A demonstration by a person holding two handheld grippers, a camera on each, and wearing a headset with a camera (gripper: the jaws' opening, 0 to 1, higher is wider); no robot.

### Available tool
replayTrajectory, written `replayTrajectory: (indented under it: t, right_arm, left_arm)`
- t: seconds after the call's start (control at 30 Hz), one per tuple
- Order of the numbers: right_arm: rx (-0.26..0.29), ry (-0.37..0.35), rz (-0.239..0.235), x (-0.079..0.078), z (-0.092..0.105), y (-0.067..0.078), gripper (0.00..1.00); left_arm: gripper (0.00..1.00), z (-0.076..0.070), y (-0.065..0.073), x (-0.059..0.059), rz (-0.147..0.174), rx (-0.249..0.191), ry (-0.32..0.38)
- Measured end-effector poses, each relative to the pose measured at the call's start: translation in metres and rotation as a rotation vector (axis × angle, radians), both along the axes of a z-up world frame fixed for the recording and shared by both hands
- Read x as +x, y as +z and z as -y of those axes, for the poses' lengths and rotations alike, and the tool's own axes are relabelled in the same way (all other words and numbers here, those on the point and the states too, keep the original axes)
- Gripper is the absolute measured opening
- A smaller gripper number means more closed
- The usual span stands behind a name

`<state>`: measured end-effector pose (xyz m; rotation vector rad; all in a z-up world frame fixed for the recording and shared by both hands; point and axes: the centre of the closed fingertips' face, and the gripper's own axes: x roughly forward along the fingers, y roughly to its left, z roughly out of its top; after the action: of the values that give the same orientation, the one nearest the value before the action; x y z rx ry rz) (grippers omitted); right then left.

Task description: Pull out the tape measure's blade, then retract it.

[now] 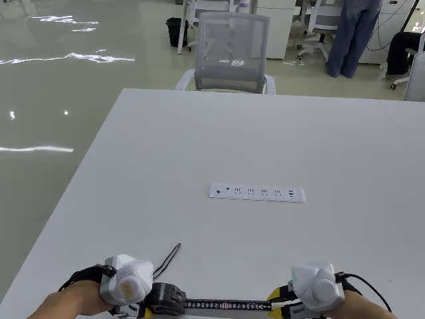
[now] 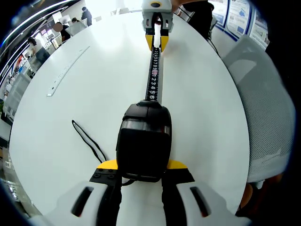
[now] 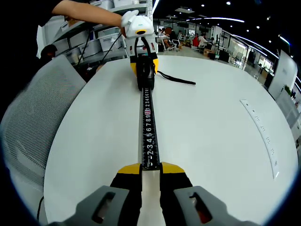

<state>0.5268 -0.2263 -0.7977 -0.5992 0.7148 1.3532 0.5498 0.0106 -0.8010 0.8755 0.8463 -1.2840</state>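
Jaws of the left gripper are clamping the tape measure between them; right gripper jaws are pinching the blade at its tip.

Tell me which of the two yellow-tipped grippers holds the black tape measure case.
The left gripper: its jaws clamp the black tape measure case, while the right gripper pinches only the end of the extended black numbered blade.

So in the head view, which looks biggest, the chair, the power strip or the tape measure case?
1. Chair.
2. Power strip, longer.
3. Tape measure case, though it's close to the camera, so those two are unsure.
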Motion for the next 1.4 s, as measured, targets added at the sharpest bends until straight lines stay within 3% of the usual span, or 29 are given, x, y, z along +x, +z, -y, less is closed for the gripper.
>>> replayTrajectory:
  t: [1.4]
  right_arm:
    - [-0.018,-0.003,0.005,-0.001,0.015,0.0,0.12]
  left_arm:
    - [0.28,0.0,0.0,0.0,0.001,0.005,0.001]
